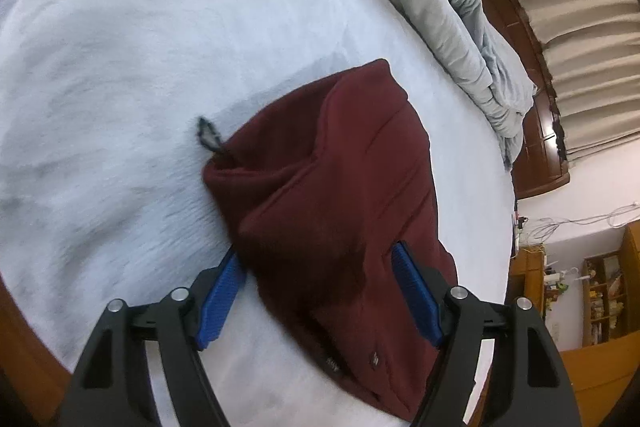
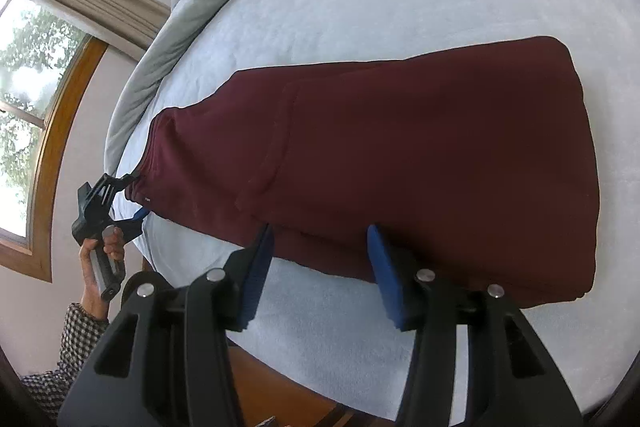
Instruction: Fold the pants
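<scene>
Left wrist view: my left gripper (image 1: 316, 291) stood open, blue pads either side of the cuff end of the maroon pants (image 1: 340, 211), not pressing on the cloth. The pants lay on the pale blue bed (image 1: 140, 47), running away from the gripper toward the rumpled grey duvet (image 1: 452, 11). A dark drawstring loop (image 1: 208, 135) stuck out at the far-left fold. Image slightly blurred.

Right wrist view: my right gripper (image 2: 320, 271) was also open, pads at the near long edge of the pants (image 2: 400, 147), about mid-length; nothing clamped. The pants lay already doubled leg on leg, long axis across the picture: wide waist end right, narrow cuffs left, where the left gripper (image 2: 132, 199) sat at the cuff in my hand (image 2: 108, 247).

Handling, my judgement: thick, soft fleece, light, limp, not slippery; it will sag between holds and hold no shape. Best holds are the layered edges: cuffs with the left, near hem edge with the right, catching all layers together.
</scene>
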Demonstrator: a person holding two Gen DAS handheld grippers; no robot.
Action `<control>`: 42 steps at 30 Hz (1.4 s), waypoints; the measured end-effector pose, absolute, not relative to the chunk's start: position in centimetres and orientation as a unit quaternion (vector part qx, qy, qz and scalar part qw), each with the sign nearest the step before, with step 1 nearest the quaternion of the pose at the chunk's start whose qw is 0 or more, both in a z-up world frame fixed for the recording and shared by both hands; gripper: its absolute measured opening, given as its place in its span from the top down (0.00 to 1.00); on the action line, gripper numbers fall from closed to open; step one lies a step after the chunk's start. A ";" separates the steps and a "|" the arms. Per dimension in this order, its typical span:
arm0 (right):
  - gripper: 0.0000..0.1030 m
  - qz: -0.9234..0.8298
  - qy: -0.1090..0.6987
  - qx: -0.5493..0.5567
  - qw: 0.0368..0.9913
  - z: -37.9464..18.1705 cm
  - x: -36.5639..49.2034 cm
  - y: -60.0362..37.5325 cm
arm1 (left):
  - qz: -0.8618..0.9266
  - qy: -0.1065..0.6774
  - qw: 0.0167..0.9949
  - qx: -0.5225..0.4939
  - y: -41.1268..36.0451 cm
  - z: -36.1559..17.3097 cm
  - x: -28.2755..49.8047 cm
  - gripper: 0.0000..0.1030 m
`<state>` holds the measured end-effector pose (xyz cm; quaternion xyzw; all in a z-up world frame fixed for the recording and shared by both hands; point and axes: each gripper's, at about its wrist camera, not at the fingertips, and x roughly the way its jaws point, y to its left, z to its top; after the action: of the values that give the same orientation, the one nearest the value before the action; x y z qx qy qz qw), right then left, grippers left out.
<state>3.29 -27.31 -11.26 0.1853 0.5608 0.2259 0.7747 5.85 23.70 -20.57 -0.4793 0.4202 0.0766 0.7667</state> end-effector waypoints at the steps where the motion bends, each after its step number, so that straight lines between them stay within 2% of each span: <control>1: 0.53 0.226 0.561 0.186 0.774 -11.3 3.3 -27.2 | 0.077 0.421 0.767 -0.478 23.4 -20.5 6.0 0.28; 7: 0.52 0.223 0.565 0.187 0.772 -11.7 3.3 -27.4 | 0.016 0.353 0.808 -0.471 22.2 -17.0 4.7 0.34; 11: 0.52 0.221 0.566 0.189 0.771 -11.9 3.5 -27.3 | 0.084 0.415 0.786 -0.451 22.4 -19.9 6.4 0.33; 13: 0.52 0.222 0.567 0.191 0.770 -11.9 3.5 -27.4 | 0.089 0.417 0.783 -0.452 22.5 -20.7 6.9 0.33; 15: 0.52 0.224 0.567 0.194 0.769 -12.1 3.5 -27.6 | 0.099 0.424 0.792 -0.428 22.0 -20.5 7.0 0.40; 17: 0.52 0.224 0.567 0.202 0.766 -12.1 3.6 -27.8 | 0.108 0.430 0.795 -0.413 21.8 -20.3 6.6 0.57; 19: 0.52 0.225 0.567 0.205 0.765 -12.1 3.7 -27.9 | 0.097 0.424 0.794 -0.424 22.1 -20.2 6.2 0.66; 22: 0.51 0.225 0.567 0.200 0.767 -11.9 3.7 -28.0 | 0.090 0.413 0.801 -0.423 21.6 -19.4 6.1 0.73; 31: 0.47 0.227 0.554 0.203 0.775 -10.9 3.5 -28.7 | 0.042 0.360 0.850 -0.382 18.2 -13.9 7.4 0.76; 42: 0.45 0.225 0.538 0.219 0.783 -10.1 3.5 -30.3 | -0.052 0.348 0.907 -0.230 8.0 -8.3 8.3 0.76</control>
<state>3.50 -30.29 -10.13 0.2190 0.5378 0.2246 0.7825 8.27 8.05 -8.31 -0.2299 0.3482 -0.0524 0.9073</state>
